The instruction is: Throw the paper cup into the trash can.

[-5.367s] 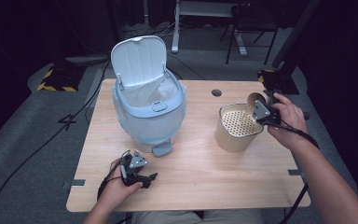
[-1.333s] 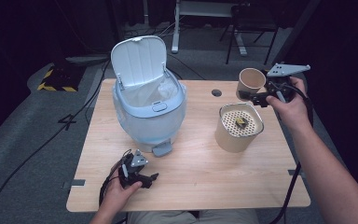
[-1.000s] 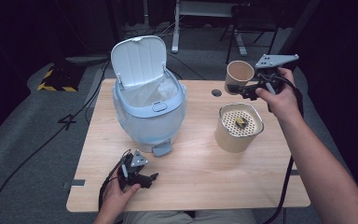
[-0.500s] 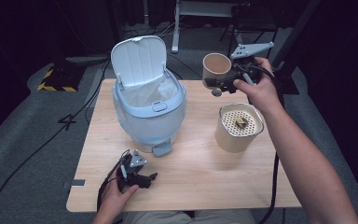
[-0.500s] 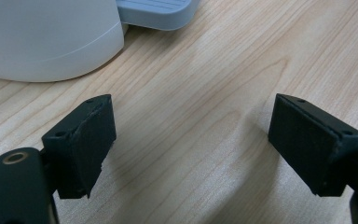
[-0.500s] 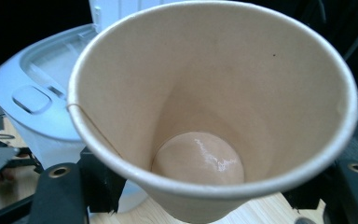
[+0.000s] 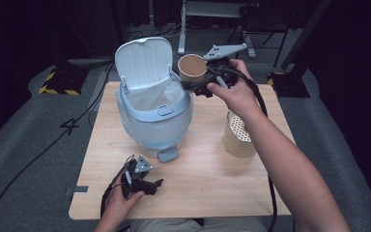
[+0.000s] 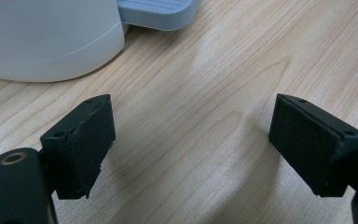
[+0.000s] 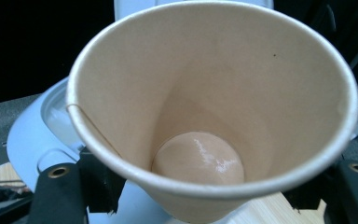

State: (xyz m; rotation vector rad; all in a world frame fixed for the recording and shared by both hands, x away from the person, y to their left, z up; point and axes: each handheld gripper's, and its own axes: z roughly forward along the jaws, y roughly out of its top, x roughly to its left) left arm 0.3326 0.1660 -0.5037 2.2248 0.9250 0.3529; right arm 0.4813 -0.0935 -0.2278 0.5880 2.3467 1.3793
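Bright light from above hits the table [image 7: 207, 183]; the room behind is dark. Pictures look a little soft.

Left of centre, the open bin [image 7: 153, 113] with its raised lid [image 7: 142, 63] blocks your path; the perforated holder [image 7: 238, 137] stands at right. Between them, bare table [image 7: 203, 121] leaves you a lane. Your right gripper [image 7: 198, 88] and its paper cup [image 7: 192, 67] crowd the bin's upper-right rim.

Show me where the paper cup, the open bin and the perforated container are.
paper cup [image 7: 192, 68], high view, on its inner wall.
open bin [image 7: 142, 63], high view, on its raised lid.
perforated container [image 7: 238, 128], high view, on its perforated top.
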